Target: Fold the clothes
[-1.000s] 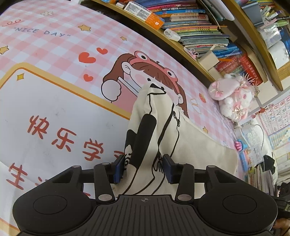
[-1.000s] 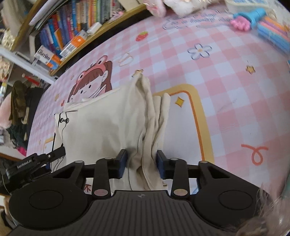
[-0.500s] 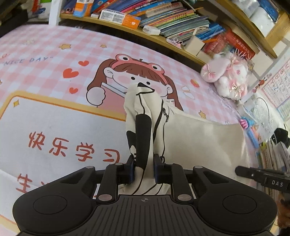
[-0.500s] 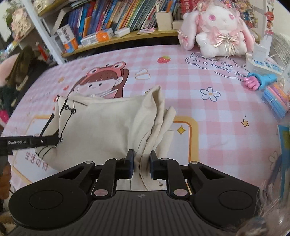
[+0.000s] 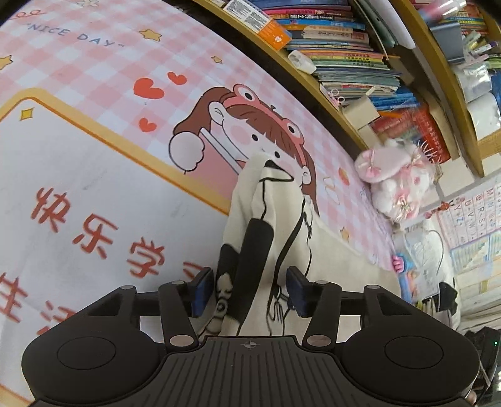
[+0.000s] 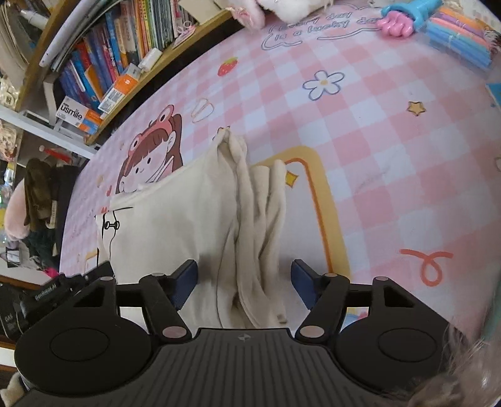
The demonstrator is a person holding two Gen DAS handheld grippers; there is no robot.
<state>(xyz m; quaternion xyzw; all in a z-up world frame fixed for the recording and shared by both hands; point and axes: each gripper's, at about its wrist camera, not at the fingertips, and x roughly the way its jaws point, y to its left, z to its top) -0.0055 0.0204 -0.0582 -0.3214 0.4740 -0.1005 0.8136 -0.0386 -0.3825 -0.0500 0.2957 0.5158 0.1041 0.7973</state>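
Cream garment bunched on the pink checked mat, black-printed edge under the left gripper, plain gathered edge under the right gripper. Both sets of jaws just opening, cloth lying between the pads but no longer pinched, likely so each released edge can settle flat where laid. Folds ridged up at both ends, so probably more smoothing needed before another fold.

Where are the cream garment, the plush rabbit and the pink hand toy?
cream garment [image 6: 175, 219], right wrist view, flat body panel.
plush rabbit [image 5: 397, 175], left wrist view, pink-and-white body.
pink hand toy [image 6: 396, 25], right wrist view, pink fingers.
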